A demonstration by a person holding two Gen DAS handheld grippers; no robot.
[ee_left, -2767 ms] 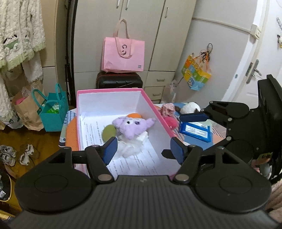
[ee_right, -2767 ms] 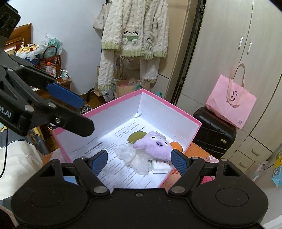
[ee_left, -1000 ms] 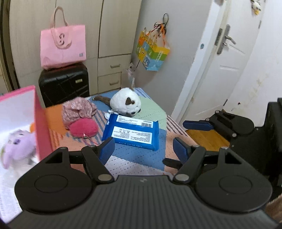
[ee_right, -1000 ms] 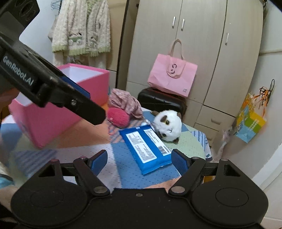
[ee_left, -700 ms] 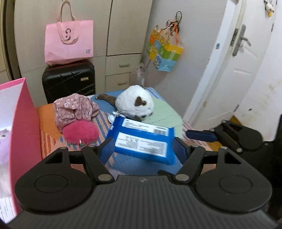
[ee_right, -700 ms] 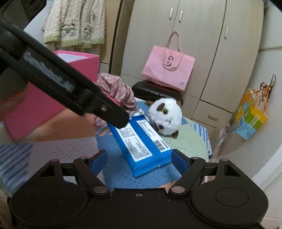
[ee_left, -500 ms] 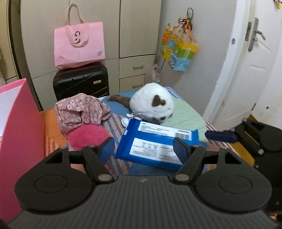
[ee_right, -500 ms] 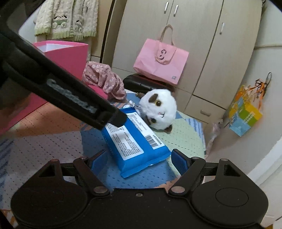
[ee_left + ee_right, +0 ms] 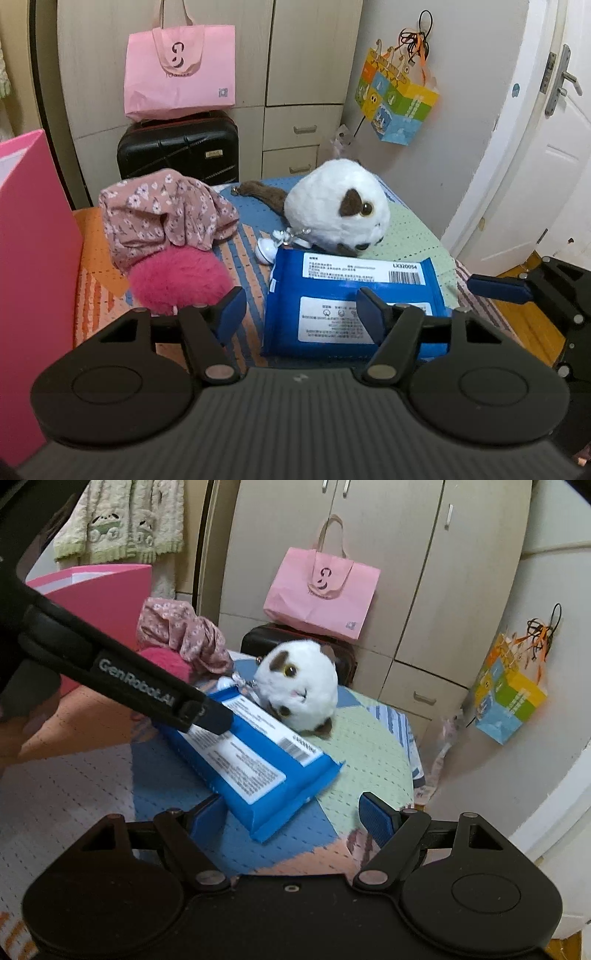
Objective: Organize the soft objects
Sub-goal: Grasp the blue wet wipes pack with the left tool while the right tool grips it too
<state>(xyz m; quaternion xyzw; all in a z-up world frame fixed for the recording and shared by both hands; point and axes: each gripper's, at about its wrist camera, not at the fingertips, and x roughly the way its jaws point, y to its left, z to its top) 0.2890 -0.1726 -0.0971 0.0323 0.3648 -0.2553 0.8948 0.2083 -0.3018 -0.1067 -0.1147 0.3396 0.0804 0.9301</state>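
Soft things now fill both views; the pink box (image 9: 33,258) that was dead ahead earlier sits off at the left edge. Left hand-held gripper (image 9: 301,314) has come down over the desk (image 9: 406,236), jaws just closing a bit but apart, nothing pinched: the near left corner of the blue wipes pack (image 9: 351,295) lies in the gap, right finger over its label. Right hand-held gripper (image 9: 291,818) jaws wide apart and unchanged, the pack's near corner (image 9: 266,775) between the fingers; can't tell if the left pad touches it.

Around: pink fluffy ball (image 9: 177,280) just left of the pack, flowered cloth (image 9: 162,214) draped on top of the ball. White plush cat (image 9: 338,206) with brown patches right behind the pack, touching its far edge; a small white bell (image 9: 264,254) on a clip beside it. Left gripper's arm crosses the right view and covers the pack's far left end. Behind the desk: black suitcase (image 9: 177,147), pink bag (image 9: 181,70) on it.

Pack is flat, blue, white labels up with a barcode, lying on the patchwork cover.
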